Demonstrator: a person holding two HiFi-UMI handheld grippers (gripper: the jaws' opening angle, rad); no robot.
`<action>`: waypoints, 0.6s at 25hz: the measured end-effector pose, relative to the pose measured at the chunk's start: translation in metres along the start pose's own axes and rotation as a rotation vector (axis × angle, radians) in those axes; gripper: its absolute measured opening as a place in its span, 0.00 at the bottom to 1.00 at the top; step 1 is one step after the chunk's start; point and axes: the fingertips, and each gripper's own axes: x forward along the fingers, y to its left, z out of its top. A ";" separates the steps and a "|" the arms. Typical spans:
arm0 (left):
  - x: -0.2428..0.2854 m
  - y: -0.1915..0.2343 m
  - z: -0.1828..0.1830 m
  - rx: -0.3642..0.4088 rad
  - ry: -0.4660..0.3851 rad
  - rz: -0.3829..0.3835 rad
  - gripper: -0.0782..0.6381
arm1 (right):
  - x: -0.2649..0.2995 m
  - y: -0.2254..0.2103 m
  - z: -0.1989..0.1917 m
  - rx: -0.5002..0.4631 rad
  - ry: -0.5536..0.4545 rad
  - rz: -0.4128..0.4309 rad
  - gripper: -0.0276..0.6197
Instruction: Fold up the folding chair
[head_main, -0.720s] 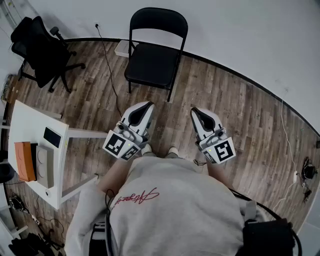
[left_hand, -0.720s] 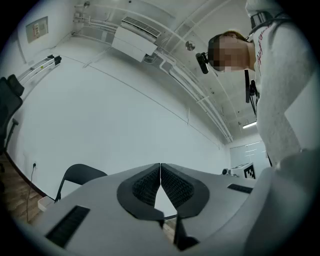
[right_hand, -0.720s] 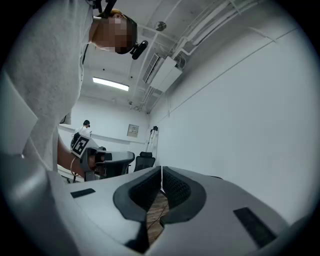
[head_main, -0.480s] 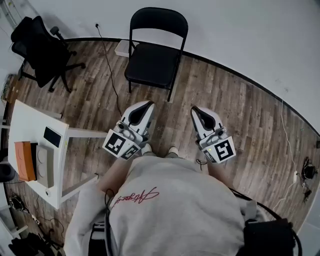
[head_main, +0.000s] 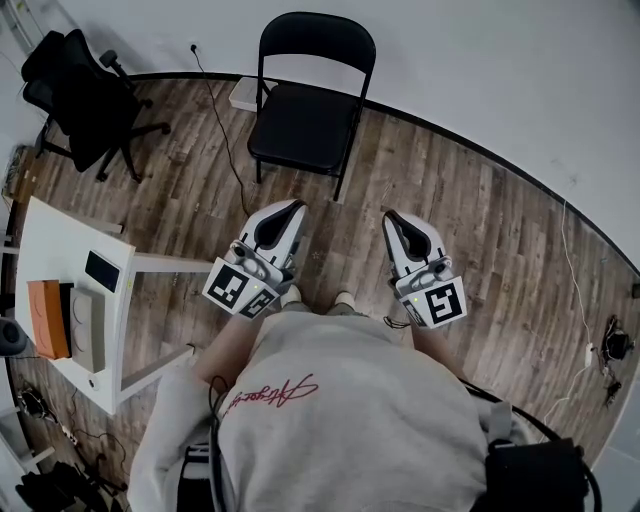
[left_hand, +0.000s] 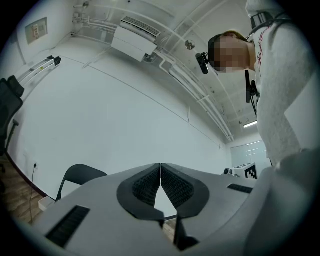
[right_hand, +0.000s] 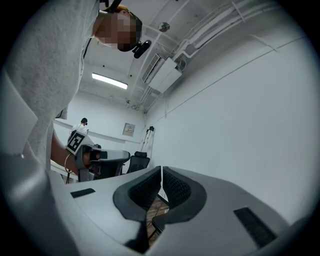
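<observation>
Well, on the wooden floor (head_main: 480, 230) the black folding chair (head_main: 300, 110) stands unfolded beside the white wall (head_main: 480, 60), well apart from the left gripper (head_main: 295, 209) and right gripper (head_main: 392, 218) (both empty, jaws pressed together).

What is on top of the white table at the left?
An orange box, a grey flat device beside it and a black flat rectangle lie on the white table. Anything beneath them is covered.
</observation>
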 end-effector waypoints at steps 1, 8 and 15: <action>0.002 0.000 0.001 -0.002 -0.009 0.007 0.13 | -0.001 -0.003 0.001 -0.003 -0.005 -0.004 0.08; 0.019 0.001 -0.003 0.023 -0.038 0.082 0.13 | -0.009 -0.031 0.001 0.009 -0.022 0.024 0.08; 0.027 0.005 -0.012 0.050 -0.045 0.161 0.13 | -0.011 -0.053 -0.008 -0.004 -0.007 0.068 0.08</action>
